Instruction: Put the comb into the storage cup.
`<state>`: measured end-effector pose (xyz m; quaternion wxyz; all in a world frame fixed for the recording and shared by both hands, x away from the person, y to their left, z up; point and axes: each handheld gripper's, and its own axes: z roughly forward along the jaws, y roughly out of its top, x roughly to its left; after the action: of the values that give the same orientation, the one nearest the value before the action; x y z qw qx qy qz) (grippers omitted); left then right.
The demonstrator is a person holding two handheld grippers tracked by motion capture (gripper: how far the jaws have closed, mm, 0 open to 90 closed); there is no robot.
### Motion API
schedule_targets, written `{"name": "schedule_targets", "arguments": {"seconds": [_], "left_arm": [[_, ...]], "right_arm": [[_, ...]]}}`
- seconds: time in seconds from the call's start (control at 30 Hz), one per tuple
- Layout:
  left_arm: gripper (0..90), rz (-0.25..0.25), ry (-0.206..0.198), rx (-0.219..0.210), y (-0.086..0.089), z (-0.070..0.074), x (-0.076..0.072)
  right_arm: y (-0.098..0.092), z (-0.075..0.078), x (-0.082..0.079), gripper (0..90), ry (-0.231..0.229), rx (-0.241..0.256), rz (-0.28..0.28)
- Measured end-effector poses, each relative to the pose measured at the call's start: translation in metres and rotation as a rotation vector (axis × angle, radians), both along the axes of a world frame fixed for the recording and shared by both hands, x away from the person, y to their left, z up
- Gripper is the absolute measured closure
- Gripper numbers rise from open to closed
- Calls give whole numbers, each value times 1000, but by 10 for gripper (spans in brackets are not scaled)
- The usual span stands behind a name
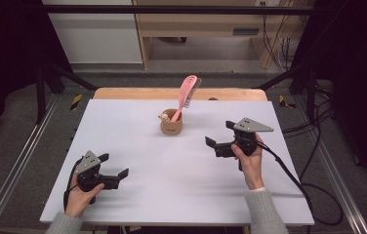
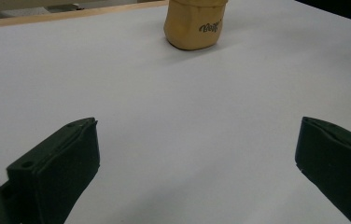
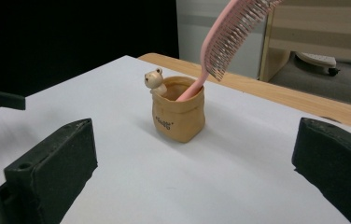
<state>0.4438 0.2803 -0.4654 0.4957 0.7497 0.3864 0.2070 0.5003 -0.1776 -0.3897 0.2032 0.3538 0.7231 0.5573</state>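
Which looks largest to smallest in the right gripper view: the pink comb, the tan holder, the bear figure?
1. Pink comb, though its top runs out of frame.
2. Tan holder.
3. Bear figure at the holder's rim, plainly smallest.
All stand together, so nearness hardly skews this.

Grippers: two black two-jaw handheld grippers were counted, the left gripper (image 1: 114,165) and the right gripper (image 1: 219,133), each with its jaws spread wide.
Hands: two, one on each gripper.
Grey three-cornered plates: two, one atop each gripper.
Holders: one tan sack-shaped ceramic holder (image 1: 171,124).
Combs: one pink plastic comb (image 1: 187,92), standing in the holder.
Figurines: one small cream bear figurine (image 3: 154,79) on the holder's rim.
Tables: one white-topped table (image 1: 172,170).
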Motion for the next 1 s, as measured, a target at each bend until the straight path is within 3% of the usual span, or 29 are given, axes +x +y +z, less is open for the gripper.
{"name": "schedule_targets", "arguments": {"seconds": [0.83, 1.0], "left_arm": [[0, -7, -6, 7, -1, 0, 0], [0, -9, -9, 7, -1, 0, 0]], "right_arm": [[-39, -45, -24, 4, 40, -45, -9], [-48, -53, -30, 4, 41, -31, -8]]}}
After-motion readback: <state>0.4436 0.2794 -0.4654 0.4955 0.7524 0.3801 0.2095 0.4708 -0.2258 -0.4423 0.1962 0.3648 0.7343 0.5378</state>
